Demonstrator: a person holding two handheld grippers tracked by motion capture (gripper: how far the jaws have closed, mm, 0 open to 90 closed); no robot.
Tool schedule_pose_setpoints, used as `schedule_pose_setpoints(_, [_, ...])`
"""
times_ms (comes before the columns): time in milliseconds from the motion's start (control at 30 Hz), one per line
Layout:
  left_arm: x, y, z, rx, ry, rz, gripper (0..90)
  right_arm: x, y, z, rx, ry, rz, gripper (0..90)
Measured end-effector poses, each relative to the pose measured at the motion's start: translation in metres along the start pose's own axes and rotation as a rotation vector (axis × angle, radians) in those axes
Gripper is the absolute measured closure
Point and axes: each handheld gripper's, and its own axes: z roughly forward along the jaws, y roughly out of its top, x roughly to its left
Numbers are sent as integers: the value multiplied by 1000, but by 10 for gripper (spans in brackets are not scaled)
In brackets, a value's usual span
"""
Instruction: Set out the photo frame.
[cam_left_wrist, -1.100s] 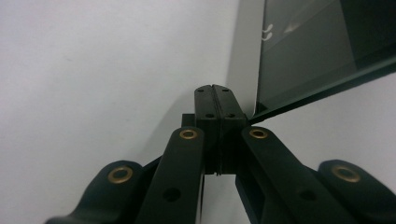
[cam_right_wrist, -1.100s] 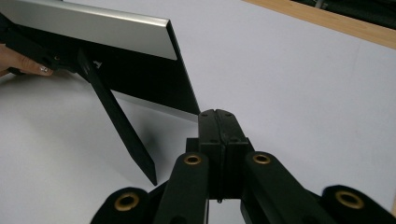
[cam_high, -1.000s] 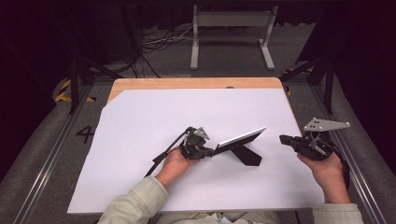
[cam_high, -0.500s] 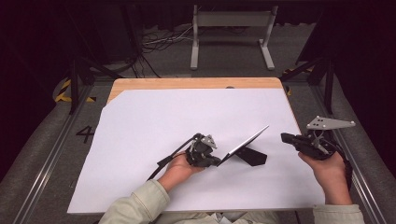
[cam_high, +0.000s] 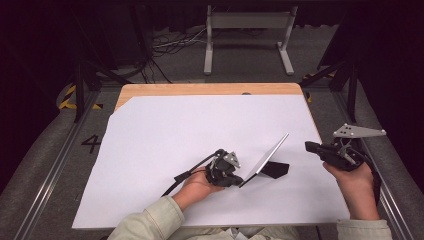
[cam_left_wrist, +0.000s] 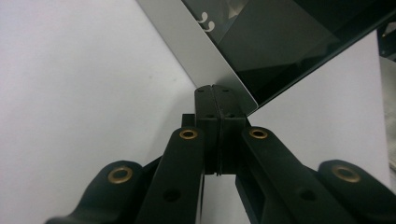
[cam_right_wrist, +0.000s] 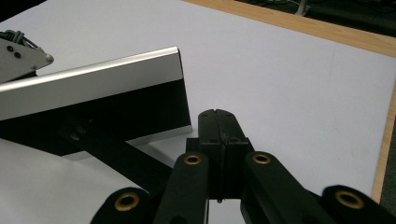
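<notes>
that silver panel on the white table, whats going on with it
A person holds a gripper in each hand over the white table. The left gripper is shut on the near corner of a thin silver panel and holds it tilted up on its black stand. In the left gripper view the panel's dark glossy face shows. The right gripper is shut on nothing and hovers just right of the panel, apart from it.
</notes>
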Motion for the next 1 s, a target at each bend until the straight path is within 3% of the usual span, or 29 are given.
schedule_pose_setpoints(667, [-25,11,15,24,-66,94,900,-1,0,-1,-7,6,2,895])
schedule_pose_setpoints(833, [-30,13,19,25,-77,106,899,-1,1,-2,-11,14,36,895])
schedule_pose_setpoints(1000, [-36,17,23,23,-88,127,899,-1,1,-2,-11,13,35,895])
